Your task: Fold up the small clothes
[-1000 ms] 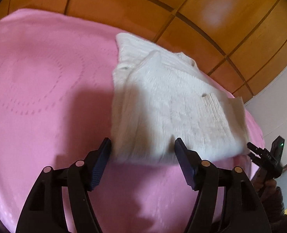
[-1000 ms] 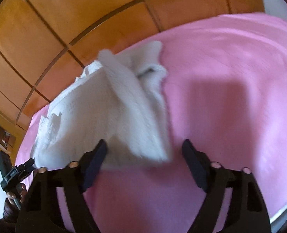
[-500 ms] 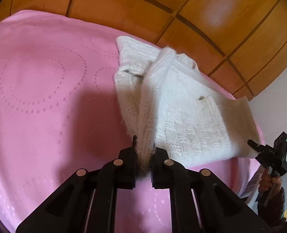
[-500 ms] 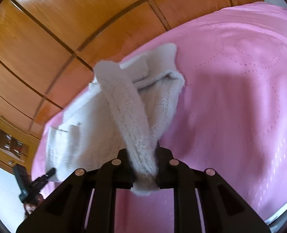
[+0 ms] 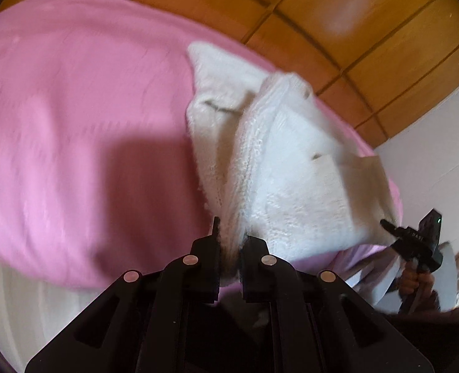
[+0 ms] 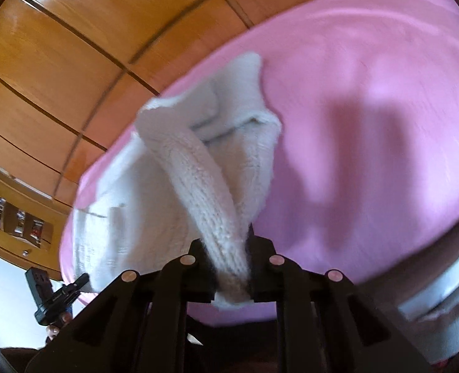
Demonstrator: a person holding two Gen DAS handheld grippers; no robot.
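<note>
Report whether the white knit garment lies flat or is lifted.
Partly lifted: the white knit garment rises from the pink cover into the shut right gripper and left gripper.

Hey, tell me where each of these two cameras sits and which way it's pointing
Left wrist: sits on the left gripper, looking down along its fingers at the white knit garment on the pink bedcover; the person's other hand shows at right.
Right wrist: sits on the right gripper, looking down at the same garment; a hand shows at lower left.
Shared: garment, bedcover, wooden panelling; each gripper is shut on a garment edge.
</note>
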